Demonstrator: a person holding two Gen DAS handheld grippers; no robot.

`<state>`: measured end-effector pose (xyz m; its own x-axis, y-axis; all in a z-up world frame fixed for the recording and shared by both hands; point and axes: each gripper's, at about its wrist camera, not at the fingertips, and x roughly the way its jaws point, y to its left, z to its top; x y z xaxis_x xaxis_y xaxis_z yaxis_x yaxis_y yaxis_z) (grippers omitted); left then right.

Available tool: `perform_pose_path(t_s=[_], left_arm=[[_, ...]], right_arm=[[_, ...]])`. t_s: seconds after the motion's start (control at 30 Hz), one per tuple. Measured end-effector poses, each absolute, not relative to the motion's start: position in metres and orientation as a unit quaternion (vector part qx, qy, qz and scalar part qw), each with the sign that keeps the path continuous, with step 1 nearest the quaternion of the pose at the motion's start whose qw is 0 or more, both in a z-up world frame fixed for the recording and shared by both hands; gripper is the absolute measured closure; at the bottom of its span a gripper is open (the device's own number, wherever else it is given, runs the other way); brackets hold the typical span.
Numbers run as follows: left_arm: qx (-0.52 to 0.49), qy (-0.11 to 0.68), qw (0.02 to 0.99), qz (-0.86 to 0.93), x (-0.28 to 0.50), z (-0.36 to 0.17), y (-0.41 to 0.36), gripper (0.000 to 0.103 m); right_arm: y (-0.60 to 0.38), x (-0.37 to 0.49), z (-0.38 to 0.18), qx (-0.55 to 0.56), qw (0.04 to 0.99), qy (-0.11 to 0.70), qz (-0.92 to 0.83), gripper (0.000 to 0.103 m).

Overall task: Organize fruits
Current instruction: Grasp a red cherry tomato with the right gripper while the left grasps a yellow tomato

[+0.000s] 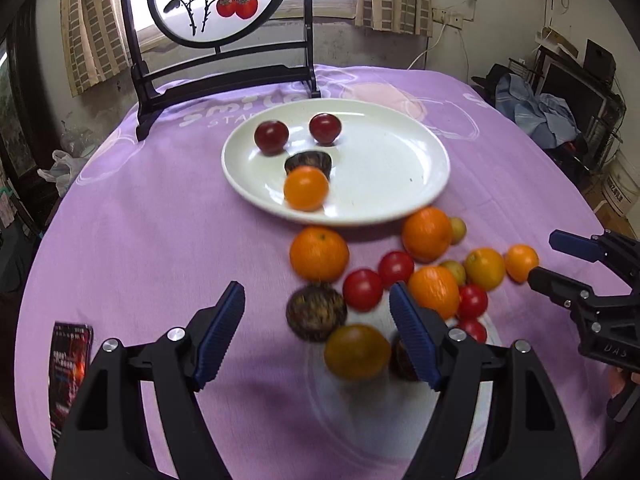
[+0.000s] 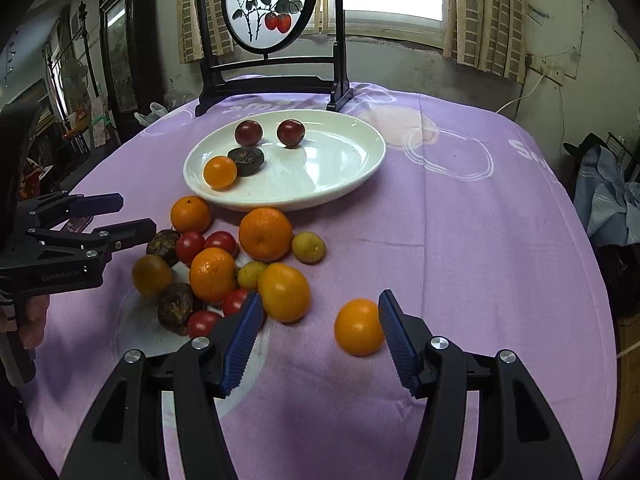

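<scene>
A white plate [image 1: 380, 160] [image 2: 332, 168] on the purple cloth holds two dark red fruits [image 1: 272, 136], a dark brown round one [image 1: 316, 160] and a small orange [image 1: 306, 188]. In front of it lies a loose pile of oranges [image 1: 319, 254] [image 2: 265, 233], red tomatoes [image 1: 362, 289] and brown fruits [image 1: 316, 312]. My left gripper [image 1: 318, 296] [image 2: 137, 214] is open, with a brown fruit and a dull orange one [image 1: 357, 351] lying between its fingers, untouched. My right gripper [image 2: 320, 300] [image 1: 544, 257] is open too. A lone small orange [image 2: 359, 326] [image 1: 521, 263] sits just inside its right finger.
A black-framed round screen [image 1: 216, 0] [image 2: 266, 4] painted with persimmons stands behind the plate. A dark packet [image 1: 70, 360] lies at the cloth's left edge. A hand [image 2: 34, 320] holds the left gripper's handle. Shelves and clothes [image 1: 552, 112] crowd the room's right side.
</scene>
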<state>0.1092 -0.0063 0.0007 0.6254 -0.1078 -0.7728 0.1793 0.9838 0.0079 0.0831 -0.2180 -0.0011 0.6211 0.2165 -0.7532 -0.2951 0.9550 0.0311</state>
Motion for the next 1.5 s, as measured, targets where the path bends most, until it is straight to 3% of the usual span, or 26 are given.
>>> perform_pose_path(t_s=[0.6,0.67,0.83,1.1,1.5], left_arm=[[0.013,0.450,0.888,-0.089,0.061,-0.025,0.014,0.030],[0.011,0.453,0.886,-0.094,0.060,-0.028,0.015,0.030],[0.002,0.464,0.881,-0.094,0.062,-0.037,0.018,0.030],[-0.007,0.471,0.878,-0.088,0.064,-0.040,0.022,0.030],[0.011,0.476,0.874,-0.094,0.075,-0.041,0.001,0.030]], right_arm=[[-0.166,0.043,-0.035,-0.081,0.863,0.454,0.208,0.043],[-0.159,0.047,-0.038,-0.088,0.860,0.458,0.207,0.045],[-0.145,0.065,-0.042,-0.095,0.861,0.461,0.192,0.062],[-0.132,0.077,-0.042,-0.098,0.863,0.463,0.175,0.073],[-0.165,0.051,-0.033,-0.062,0.868,0.456,0.186,0.073]])
